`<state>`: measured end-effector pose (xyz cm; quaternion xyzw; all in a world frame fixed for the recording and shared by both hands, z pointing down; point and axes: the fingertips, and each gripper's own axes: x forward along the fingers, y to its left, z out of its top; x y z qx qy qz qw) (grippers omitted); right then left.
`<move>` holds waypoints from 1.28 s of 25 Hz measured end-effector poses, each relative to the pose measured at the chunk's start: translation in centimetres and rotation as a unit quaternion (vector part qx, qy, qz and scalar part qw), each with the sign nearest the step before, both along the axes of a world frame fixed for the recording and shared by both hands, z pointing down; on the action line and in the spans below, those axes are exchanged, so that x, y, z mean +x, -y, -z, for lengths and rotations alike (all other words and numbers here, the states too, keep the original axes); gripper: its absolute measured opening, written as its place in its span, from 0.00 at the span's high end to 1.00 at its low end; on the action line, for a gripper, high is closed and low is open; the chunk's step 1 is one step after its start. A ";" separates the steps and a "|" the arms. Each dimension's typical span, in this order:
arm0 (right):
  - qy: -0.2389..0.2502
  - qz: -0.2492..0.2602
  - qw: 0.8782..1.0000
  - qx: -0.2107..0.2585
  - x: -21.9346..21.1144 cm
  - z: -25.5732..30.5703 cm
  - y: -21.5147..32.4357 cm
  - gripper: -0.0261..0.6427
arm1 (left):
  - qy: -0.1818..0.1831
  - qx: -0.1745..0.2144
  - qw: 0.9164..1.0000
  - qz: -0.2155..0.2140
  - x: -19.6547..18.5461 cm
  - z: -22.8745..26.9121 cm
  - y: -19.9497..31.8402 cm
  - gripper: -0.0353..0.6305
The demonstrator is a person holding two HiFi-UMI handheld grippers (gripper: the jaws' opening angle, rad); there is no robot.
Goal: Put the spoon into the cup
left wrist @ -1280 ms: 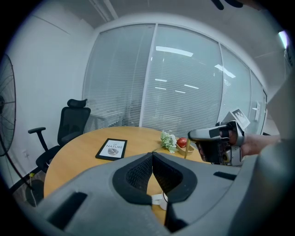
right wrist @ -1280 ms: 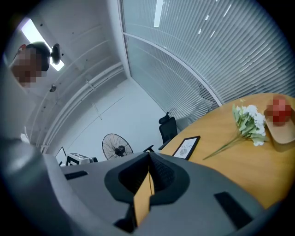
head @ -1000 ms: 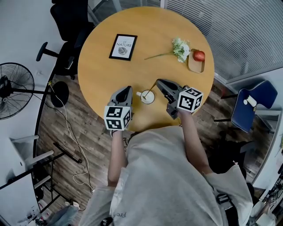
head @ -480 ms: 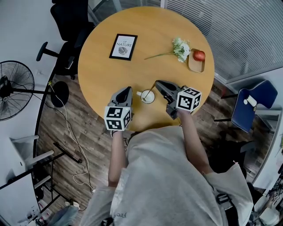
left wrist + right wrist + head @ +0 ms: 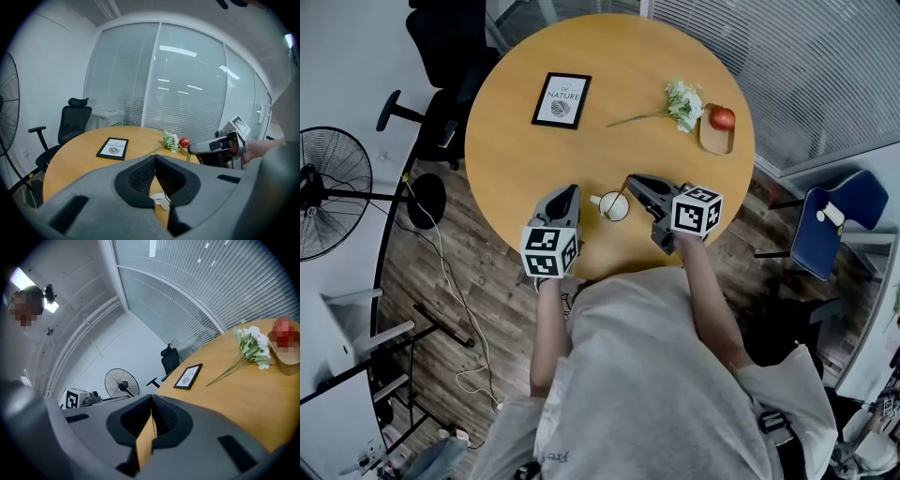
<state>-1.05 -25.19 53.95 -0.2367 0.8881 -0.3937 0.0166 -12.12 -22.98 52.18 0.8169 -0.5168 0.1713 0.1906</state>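
— At the near edge of the tabletop (image 5: 619,66), what has the right gripper (image 5: 631,182) got?
— The spoon (image 5: 617,198). Its jaws are pinched shut on the flat golden handle, and from the right gripper view you can see the strip wedged between the pads. The handle slants down to the left, and its lower end sits inside the rim of the cup (image 5: 613,207).
— And the cup itself?
— White, with a small ear on its left side. It stands upright on the wood between the two grippers, close to the near edge.
— So the left gripper (image 5: 571,191) is empty?
— Yes. Its jaws are closed tip to tip with nothing between them. It is just left of the cup, pointing toward the far edge, and I can't see it touching the cup.
— What else is on the table?
— Further out, a black picture frame (image 5: 562,99) lies flat toward the far left. Over by the right edge a white flower (image 5: 681,101) lies with its stem pointing toward the middle. Just beside the bloom, a little wooden tray (image 5: 713,140) holds a red fruit (image 5: 722,118).
— And off the table?
— A black office chair (image 5: 445,42) stands beyond the far left edge, a floor fan (image 5: 328,187) is well off to the left, and a blue chair (image 5: 844,211) is off to the right
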 end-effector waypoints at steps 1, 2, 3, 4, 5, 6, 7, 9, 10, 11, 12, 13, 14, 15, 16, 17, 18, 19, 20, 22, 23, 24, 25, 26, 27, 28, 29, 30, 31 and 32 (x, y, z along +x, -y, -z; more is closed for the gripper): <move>-0.001 0.001 1.000 -0.001 0.0 -0.1 0.0 0.96 | 0.000 -0.001 1.000 0.000 0.0 0.0 0.0 0.93; -0.002 0.001 1.000 -0.002 -0.1 -0.2 0.0 0.96 | 0.000 -0.001 1.000 0.000 0.0 0.0 0.1 0.93; -0.003 0.002 1.000 -0.003 -0.1 -0.3 0.0 0.96 | 0.000 -0.001 1.000 -0.001 0.0 -0.1 0.1 0.94; -0.004 0.002 1.000 -0.004 -0.1 -0.4 0.0 0.96 | -0.001 -0.002 1.000 -0.001 0.0 -0.1 0.1 0.93; -0.005 0.002 1.000 -0.005 -0.2 -0.6 0.0 0.96 | -0.001 -0.002 1.000 -0.002 0.1 -0.2 0.1 0.93; -0.006 0.002 1.000 -0.006 -0.2 -0.7 -0.1 0.96 | -0.001 -0.002 1.000 -0.002 0.1 -0.2 0.0 0.93; -0.006 0.002 1.000 -0.007 -0.2 -0.9 -0.1 0.96 | -0.001 -0.003 1.000 -0.003 0.1 -0.3 0.0 0.94; -0.008 0.001 1.000 -0.009 -0.2 -1.2 0.0 0.96 | -0.001 -0.004 1.000 -0.004 0.1 -0.5 0.1 0.93; -0.009 0.001 1.000 -0.011 -0.2 -1.3 0.0 0.96 | -0.002 -0.005 1.000 -0.004 0.2 -0.5 0.1 0.94; -0.010 0.001 1.000 -0.012 -0.2 -1.4 0.0 0.96 | -0.003 -0.006 1.000 -0.004 0.2 -0.5 0.1 0.93; -0.011 0.001 1.000 -0.012 -0.2 -1.5 0.0 0.96 | -0.003 -0.006 1.000 -0.004 0.2 -0.5 0.1 0.93; -0.013 0.003 1.000 -0.013 -0.3 -1.6 0.0 0.96 | -0.003 -0.007 1.000 -0.004 0.1 -0.6 0.1 0.93; -0.015 0.004 1.000 -0.013 -0.4 -1.7 -0.1 0.96 | -0.003 -0.007 1.000 -0.004 0.1 -0.6 0.1 0.93; -0.017 0.005 1.000 -0.014 -0.5 -1.8 -0.1 0.96 | -0.003 -0.008 1.000 -0.004 0.1 -0.6 0.1 0.93; -0.019 0.006 1.000 -0.014 -0.5 -1.9 -0.1 0.96 | -0.003 -0.008 1.000 -0.004 0.1 -0.7 0.1 0.94; -0.021 0.008 1.000 -0.014 -0.6 -2.1 -0.1 0.96 | -0.003 -0.008 1.000 -0.005 0.1 -0.7 0.1 0.93; -0.023 0.009 1.000 -0.014 -0.6 -2.2 -0.2 0.96 | -0.003 -0.009 1.000 -0.005 0.1 -0.8 0.1 0.93; -0.026 0.011 1.000 -0.014 -0.7 -2.3 -0.2 0.96 | -0.003 -0.009 1.000 -0.005 0.1 -0.8 0.1 0.93; -0.027 0.012 0.999 -0.014 -0.8 -2.4 -0.2 0.96 | -0.003 -0.009 1.000 -0.005 0.0 -0.9 0.1 0.93; -0.030 0.015 0.999 -0.014 -0.9 -2.5 -0.3 0.96 | -0.004 -0.010 1.000 -0.004 -0.1 -0.9 0.1 0.93; -0.030 0.016 0.999 -0.015 -0.9 -2.6 -0.2 0.96 | -0.004 -0.010 1.000 -0.003 -0.1 -0.9 0.1 0.94; -0.031 0.016 0.999 -0.016 -0.9 -2.6 -0.2 0.96 | -0.004 -0.011 1.000 -0.003 -0.2 -0.9 0.1 0.93; -0.032 0.017 0.999 -0.016 -1.0 -2.7 -0.2 0.96 | -0.003 -0.011 1.000 -0.003 -0.2 -1.0 0.1 0.93; -0.033 0.017 0.999 -0.017 -1.0 -2.8 -0.2 0.96 | -0.003 -0.012 1.000 -0.002 -0.2 -1.0 0.1 0.94; -0.036 0.018 0.999 -0.017 -1.0 -2.9 -0.2 0.96 | -0.003 -0.012 1.000 -0.002 -0.2 -1.0 0.1 0.93; -0.038 0.020 0.999 -0.017 -1.1 -3.1 -0.3 0.96 | -0.003 -0.012 1.000 -0.002 -0.3 -1.1 0.1 0.93; -0.041 0.021 0.999 -0.018 -1.1 -3.2 -0.4 0.96 | -0.003 -0.012 1.000 -0.002 -0.3 -1.1 0.1 0.93; -0.043 0.022 0.999 -0.018 -1.2 -3.3 -0.4 0.96 | -0.003 -0.013 1.000 -0.001 -0.3 -1.1 0.1 0.94; -0.045 0.023 0.999 -0.018 -1.2 -3.4 -0.4 0.96 | -0.003 -0.013 1.000 0.000 -0.4 -1.1 0.1 0.93; -0.046 0.024 0.998 -0.019 -1.2 -3.6 -0.4 0.96 | -0.003 -0.013 1.000 0.000 -0.4 -1.1 0.1 0.93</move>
